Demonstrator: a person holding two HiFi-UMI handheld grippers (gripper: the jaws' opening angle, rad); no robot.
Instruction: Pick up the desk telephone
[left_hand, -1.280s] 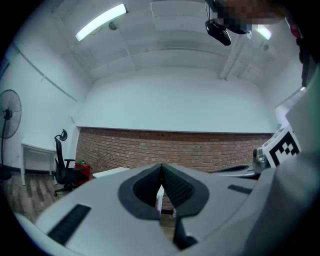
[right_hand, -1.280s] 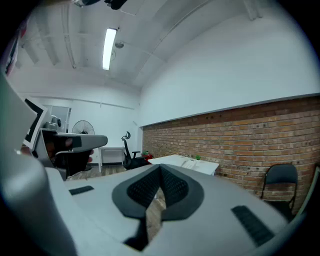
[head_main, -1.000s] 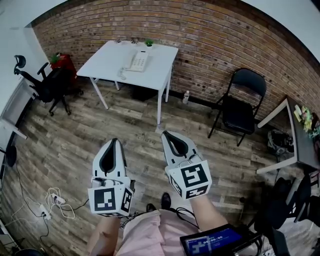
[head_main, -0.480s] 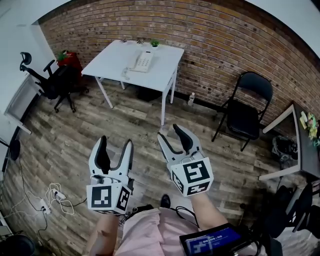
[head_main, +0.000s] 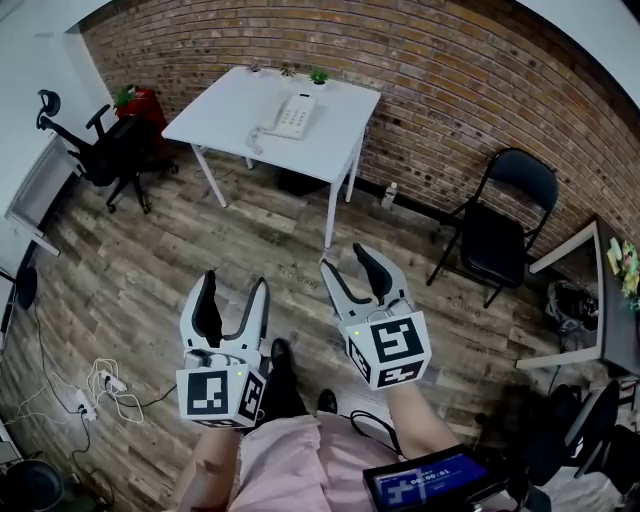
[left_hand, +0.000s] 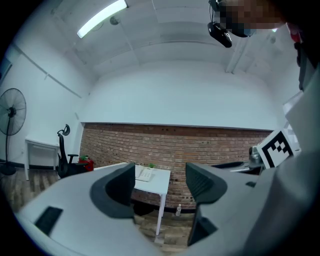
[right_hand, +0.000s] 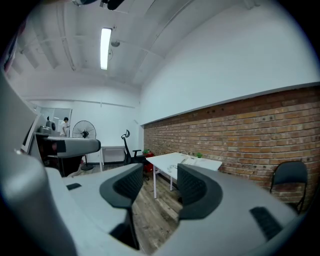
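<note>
The white desk telephone (head_main: 293, 115) lies on a white table (head_main: 230, 120) against the brick wall, far ahead of both grippers. My left gripper (head_main: 235, 282) and right gripper (head_main: 345, 257) hang side by side over the wooden floor, pointing toward the table. Both have just been opening and stand open with nothing between their jaws. In the left gripper view the telephone (left_hand: 146, 174) shows small between the open jaws of the left gripper (left_hand: 160, 170). The right gripper view shows the right gripper (right_hand: 160, 172) open, with the table (right_hand: 167, 159) and telephone (right_hand: 189, 160) beyond.
A black folding chair (head_main: 495, 225) stands right of the table, a black office chair (head_main: 95, 160) left of it. A small plant (head_main: 319, 75) sits at the table's back edge, a bottle (head_main: 390, 195) by the wall. Cables (head_main: 105, 390) lie on the floor at left.
Both grippers went from shut to open within the first half second. The table has shifted slightly right in the head view, and a foot now shows stepping forward between the grippers.
</note>
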